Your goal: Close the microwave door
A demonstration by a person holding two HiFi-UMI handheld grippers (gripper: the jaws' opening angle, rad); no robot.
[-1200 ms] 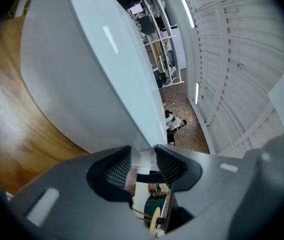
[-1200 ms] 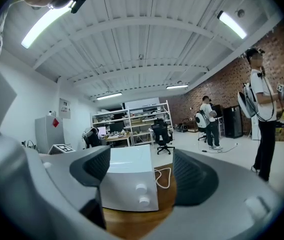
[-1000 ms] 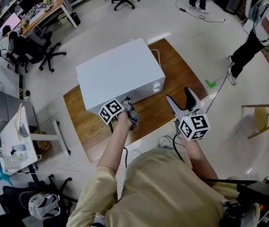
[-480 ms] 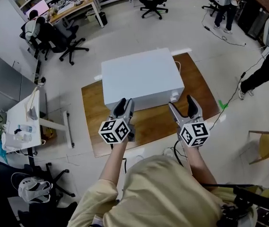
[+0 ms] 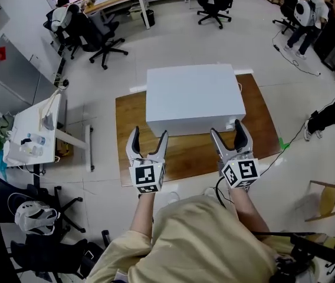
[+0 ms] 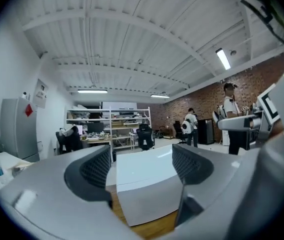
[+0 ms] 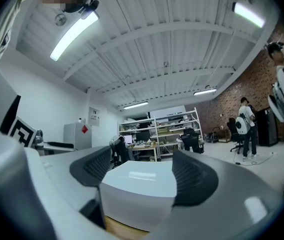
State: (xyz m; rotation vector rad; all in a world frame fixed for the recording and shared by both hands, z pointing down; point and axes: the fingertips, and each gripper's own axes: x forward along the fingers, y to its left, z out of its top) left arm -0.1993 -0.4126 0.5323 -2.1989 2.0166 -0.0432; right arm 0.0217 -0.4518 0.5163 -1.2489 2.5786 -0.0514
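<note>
One microwave (image 5: 194, 96), a stiff, heavy-looking white box, sits centre frame on one wooden board (image 5: 131, 158), its door apparently already flush; any push belongs on the door's free edge. Two grippers hover just below: left gripper (image 5: 148, 136) has just been opening, empty; right gripper (image 5: 226, 130) spread wide, empty too.
</note>
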